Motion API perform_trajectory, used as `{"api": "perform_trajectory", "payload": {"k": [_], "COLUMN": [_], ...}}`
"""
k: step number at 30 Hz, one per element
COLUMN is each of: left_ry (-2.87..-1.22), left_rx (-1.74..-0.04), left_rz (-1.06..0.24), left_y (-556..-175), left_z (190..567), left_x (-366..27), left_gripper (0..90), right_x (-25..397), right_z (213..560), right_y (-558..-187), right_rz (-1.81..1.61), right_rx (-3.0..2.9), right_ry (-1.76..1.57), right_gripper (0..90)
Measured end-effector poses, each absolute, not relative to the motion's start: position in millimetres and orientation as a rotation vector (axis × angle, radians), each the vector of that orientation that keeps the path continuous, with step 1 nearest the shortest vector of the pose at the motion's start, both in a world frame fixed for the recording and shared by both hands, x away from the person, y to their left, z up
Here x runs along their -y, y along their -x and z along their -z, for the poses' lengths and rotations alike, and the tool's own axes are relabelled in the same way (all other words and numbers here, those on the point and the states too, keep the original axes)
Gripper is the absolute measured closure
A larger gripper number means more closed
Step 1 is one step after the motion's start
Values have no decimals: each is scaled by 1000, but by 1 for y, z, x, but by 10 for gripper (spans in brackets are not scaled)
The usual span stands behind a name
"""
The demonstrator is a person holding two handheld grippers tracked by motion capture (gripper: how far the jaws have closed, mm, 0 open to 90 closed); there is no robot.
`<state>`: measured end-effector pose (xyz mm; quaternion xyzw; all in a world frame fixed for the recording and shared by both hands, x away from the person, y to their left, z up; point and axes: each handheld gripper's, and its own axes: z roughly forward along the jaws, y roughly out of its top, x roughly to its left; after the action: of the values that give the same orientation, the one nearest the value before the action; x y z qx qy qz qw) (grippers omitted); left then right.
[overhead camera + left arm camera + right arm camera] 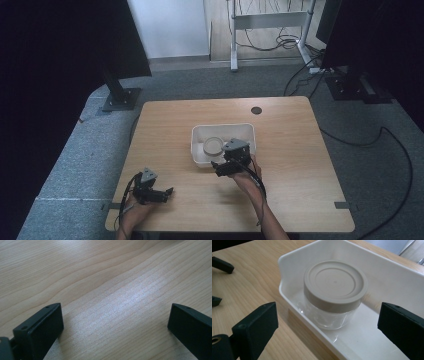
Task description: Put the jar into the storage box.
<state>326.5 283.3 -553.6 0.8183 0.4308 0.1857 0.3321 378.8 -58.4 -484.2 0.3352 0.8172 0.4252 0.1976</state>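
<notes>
A clear jar with a beige screw lid (334, 290) stands upright in the left part of a white tray (287, 297). In the high view the jar (213, 145) and its tray (248, 131) sit at the middle of the wooden table (290, 150). My right gripper (220, 169) hovers at the tray's front edge, open, with the jar ahead of its wide-apart jaws (327, 327). My left gripper (167, 194) rests low near the table's front left, open over bare wood (115, 325).
A round cable hole (256, 110) lies behind the tray. A black stand base (121, 98) sits on the floor past the table's back left corner. Cables (350, 140) trail over the grey floor at the right. Bare wood surrounds the tray.
</notes>
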Motion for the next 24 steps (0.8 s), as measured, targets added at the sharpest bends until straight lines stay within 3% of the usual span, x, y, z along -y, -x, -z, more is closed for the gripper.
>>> {"api": "perform_trajectory", "payload": {"k": [24], "left_ry": [-2134], "left_rx": [-1129], "left_rz": [-485], "left_y": [-326], "left_z": [554], "left_x": [-283], "left_gripper": [0], "right_x": [82], "right_z": [489], "right_y": [-364], "right_rz": [-1192], "right_rx": [-2280], "right_ry": [-945], "right_gripper": [29]}}
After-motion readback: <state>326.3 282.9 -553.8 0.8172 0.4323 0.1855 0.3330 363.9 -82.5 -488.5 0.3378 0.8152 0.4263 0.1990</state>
